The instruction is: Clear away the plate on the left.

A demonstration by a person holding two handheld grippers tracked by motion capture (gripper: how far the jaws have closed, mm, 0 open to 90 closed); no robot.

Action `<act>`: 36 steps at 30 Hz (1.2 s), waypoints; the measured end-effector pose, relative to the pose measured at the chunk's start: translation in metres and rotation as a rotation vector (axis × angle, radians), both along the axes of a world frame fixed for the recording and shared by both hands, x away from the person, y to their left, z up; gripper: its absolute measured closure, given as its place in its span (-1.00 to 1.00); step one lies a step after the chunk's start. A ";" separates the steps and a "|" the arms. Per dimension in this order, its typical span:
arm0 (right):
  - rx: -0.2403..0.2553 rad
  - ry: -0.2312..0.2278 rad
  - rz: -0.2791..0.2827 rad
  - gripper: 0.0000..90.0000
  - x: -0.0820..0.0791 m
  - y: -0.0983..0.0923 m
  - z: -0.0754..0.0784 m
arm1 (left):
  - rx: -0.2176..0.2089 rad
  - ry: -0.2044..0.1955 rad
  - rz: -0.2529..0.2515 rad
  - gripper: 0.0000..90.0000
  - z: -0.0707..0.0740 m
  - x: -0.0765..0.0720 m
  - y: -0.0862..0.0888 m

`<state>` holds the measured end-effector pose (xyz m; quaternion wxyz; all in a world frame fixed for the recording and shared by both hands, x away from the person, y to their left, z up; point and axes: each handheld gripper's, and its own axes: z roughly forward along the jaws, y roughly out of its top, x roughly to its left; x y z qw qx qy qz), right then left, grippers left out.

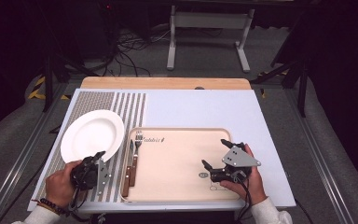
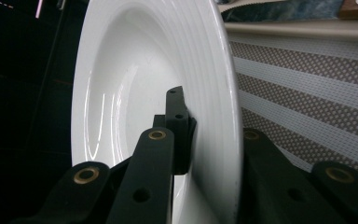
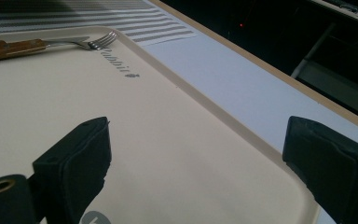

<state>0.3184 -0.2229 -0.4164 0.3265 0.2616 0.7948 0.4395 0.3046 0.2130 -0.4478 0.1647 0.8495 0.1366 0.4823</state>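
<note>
Nearest the lens in the left gripper view, the black jaws of the left gripper (image 2: 186, 140) are clamped on the rim of the white plate (image 2: 140, 93) — one pad presses the inner face of the rim while the other jaw sits behind it on the underside. In the high view the plate (image 1: 92, 135) lies on the striped placemat (image 1: 121, 105) at the table's left, just beside the beige tray (image 1: 177, 163), with the left gripper (image 1: 95, 161) at its near edge. Whether the plate is already lifted or still rests on the mat cannot be told: the left gripper view has it tilted steeply, yet that may be the camera's own roll. So the grasp looks done, and what seems to be left is carrying the plate somewhere, most likely onto the bare middle of the tray, and letting it go. A fork (image 1: 138, 140) and a wood-handled knife (image 1: 129, 168) already lie side by side along the tray's left edge. The right gripper (image 1: 216, 154) hovers over the right part of the tray with its jaws wide apart and nothing between them; its own view looks across the tray's bare surface toward the fork (image 3: 98, 43) and the far rim. The far pad of the left gripper is hidden behind the plate, the knife blade is hard to make out from above, and the small print on the tray — near the fork and by the right gripper — is too small to read.
</note>
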 end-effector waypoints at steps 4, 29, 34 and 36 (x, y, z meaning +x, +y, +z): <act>0.001 0.001 -0.004 -0.81 0.000 -0.001 0.000 | -0.008 -0.016 -0.002 0.85 0.006 0.002 -0.001; 0.005 -0.004 -0.014 -0.81 -0.001 -0.003 0.001 | -0.062 -0.092 -0.081 0.85 0.032 0.005 -0.031; 0.008 -0.007 -0.014 -0.81 -0.002 -0.003 0.001 | -0.069 -0.096 -0.105 0.85 0.035 0.006 -0.038; 0.008 -0.008 -0.017 -0.81 -0.002 -0.004 0.002 | -0.063 -0.098 -0.114 0.85 0.035 0.005 -0.041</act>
